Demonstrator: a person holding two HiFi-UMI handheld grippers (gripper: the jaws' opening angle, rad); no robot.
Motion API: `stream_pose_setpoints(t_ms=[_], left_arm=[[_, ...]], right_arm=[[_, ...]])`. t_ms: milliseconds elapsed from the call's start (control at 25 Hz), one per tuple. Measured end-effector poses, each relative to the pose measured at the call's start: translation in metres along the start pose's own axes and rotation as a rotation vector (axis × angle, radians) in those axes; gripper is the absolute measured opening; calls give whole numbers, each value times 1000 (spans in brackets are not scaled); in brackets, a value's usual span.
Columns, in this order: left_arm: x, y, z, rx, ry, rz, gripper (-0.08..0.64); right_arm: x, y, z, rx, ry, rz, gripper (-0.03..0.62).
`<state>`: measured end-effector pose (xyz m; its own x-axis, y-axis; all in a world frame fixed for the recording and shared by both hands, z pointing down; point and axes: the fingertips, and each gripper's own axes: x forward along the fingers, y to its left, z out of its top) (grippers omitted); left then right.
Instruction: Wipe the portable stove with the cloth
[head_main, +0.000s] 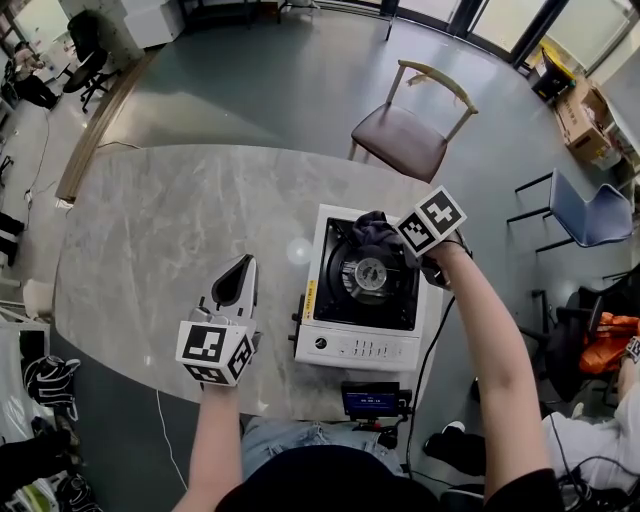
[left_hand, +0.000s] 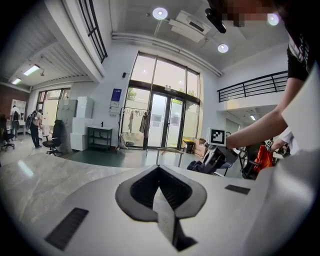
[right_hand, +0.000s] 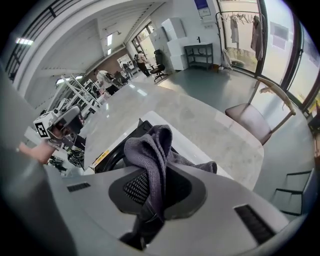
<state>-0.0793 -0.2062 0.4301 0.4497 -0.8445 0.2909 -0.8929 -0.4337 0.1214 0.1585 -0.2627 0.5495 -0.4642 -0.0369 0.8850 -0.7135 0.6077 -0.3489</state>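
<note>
The white portable stove (head_main: 362, 338) with a black top and round burner (head_main: 370, 271) sits on the marble table, its knob panel facing me. My right gripper (head_main: 395, 236) is shut on a dark grey cloth (head_main: 374, 231) and holds it over the stove's far edge. In the right gripper view the cloth (right_hand: 152, 150) bunches up out of the jaws of that gripper (right_hand: 152, 197), with the stove (right_hand: 112, 152) just beyond. My left gripper (head_main: 237, 281) rests over the table left of the stove, jaws shut on nothing; its view shows the left gripper (left_hand: 161, 200) closed.
The marble table (head_main: 170, 240) spreads left of the stove. A small device with a screen (head_main: 372, 401) sits at the near edge, a cable running down. A wooden chair (head_main: 405, 135) stands beyond the table and a blue chair (head_main: 590, 215) at the right.
</note>
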Motion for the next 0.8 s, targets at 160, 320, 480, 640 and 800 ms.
stream_pose_setpoints(t_ms=[160,320,480,640,800], left_arm=[[-3,1,-2,-2,-1,3,11],[-7,3,-4,-2,2,3,11],[-9,5,-4,-8,-1,6,11],[-6,4,-3,-11,-3,1,11],[-4,5,-3,-14,-4,0,11]], right_arm=[[1,-3,3,81,-21,-22,64],[1,-4,9,168,-59,-10,63],[2,-4,14,247,-77,8,64],[2,-4,18,290,-83,31,64],[3,-4,20,317,-82,55,64]])
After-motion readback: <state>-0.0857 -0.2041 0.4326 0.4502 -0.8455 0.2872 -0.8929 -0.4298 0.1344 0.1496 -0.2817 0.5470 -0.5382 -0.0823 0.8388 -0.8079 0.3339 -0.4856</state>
